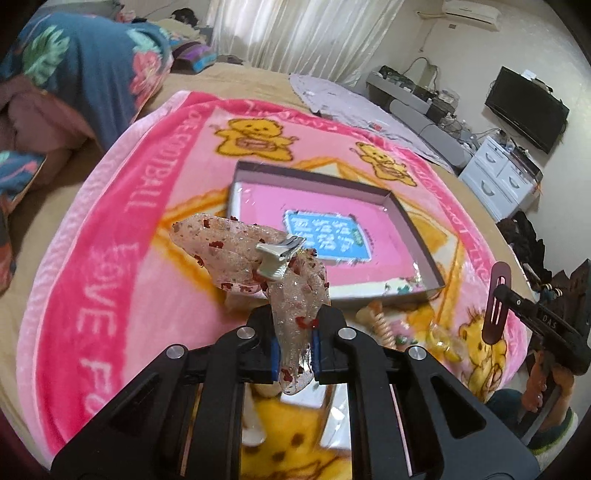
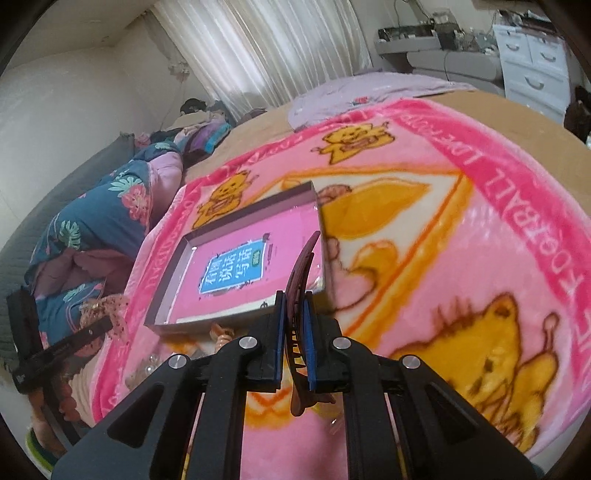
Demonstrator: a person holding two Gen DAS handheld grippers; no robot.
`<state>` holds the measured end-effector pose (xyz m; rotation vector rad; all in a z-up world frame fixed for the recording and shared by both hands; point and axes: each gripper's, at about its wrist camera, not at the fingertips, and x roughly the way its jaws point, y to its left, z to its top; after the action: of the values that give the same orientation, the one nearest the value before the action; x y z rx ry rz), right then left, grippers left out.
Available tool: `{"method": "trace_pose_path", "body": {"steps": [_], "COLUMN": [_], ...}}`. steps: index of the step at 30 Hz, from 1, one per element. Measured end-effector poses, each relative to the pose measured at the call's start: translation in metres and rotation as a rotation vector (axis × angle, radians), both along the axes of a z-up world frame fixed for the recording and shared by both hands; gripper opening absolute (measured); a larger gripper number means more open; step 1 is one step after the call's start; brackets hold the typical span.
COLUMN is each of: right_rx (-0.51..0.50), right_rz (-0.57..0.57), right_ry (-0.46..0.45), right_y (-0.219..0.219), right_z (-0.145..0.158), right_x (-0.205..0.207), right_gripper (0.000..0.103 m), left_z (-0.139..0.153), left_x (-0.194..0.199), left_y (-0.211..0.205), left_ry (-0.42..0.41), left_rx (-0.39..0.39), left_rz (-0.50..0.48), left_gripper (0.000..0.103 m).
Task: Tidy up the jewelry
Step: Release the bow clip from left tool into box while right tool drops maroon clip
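Left view only: we see loose trinkets (image 1: 384, 325) on the blanket (image 1: 122, 236) just in front of the box (image 1: 413, 236).
Right view only: Chinese label in the box, legible.
Bow (image 1: 258, 258): sheer, glittery, red specks, silver clip.
Left gripper (image 1: 294, 350): clamped on the bow, held above blanket, near box.
Right gripper (image 2: 293, 343): clenched on a maroon clip (image 2: 301, 273), upright, edge-on, near box corner.

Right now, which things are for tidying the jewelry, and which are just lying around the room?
For the job:
glittery bow clip, held in the left gripper
dark red snap clip, held in the right gripper
open box on the pink blanket
spiral hair tie

Just lying about:
floral quilt
TV
white drawers
curtains
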<state>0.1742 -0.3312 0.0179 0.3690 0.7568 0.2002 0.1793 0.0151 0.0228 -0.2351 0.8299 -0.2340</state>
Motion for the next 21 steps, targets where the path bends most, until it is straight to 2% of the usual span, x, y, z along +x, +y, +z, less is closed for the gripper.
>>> {"method": "trace_pose_path", "body": {"steps": [9,15,21], "right_rx": [-0.011,-0.043,-0.068], "right_rz": [0.033,0.063,0.073], "right_ry": [-0.047,-0.066,-0.056], "right_y": [0.012,0.030,0.047], "right_z": [0.019,0.023,0.020], "right_x": [0.020,0.047,0.080], "right_gripper": [0.009,0.009,0.009], "left_z": [0.000,-0.015,-0.035], "left_x": [0.046,0.071,0.086], "left_y": [-0.025,-0.035,-0.037], "left_ry": [0.011,0.023,0.053], "left_rx": [0.021,0.079,0.096], "left_rz": [-0.042,-0.045,-0.046], "left_gripper": [0.005,0.005,0.005]}}
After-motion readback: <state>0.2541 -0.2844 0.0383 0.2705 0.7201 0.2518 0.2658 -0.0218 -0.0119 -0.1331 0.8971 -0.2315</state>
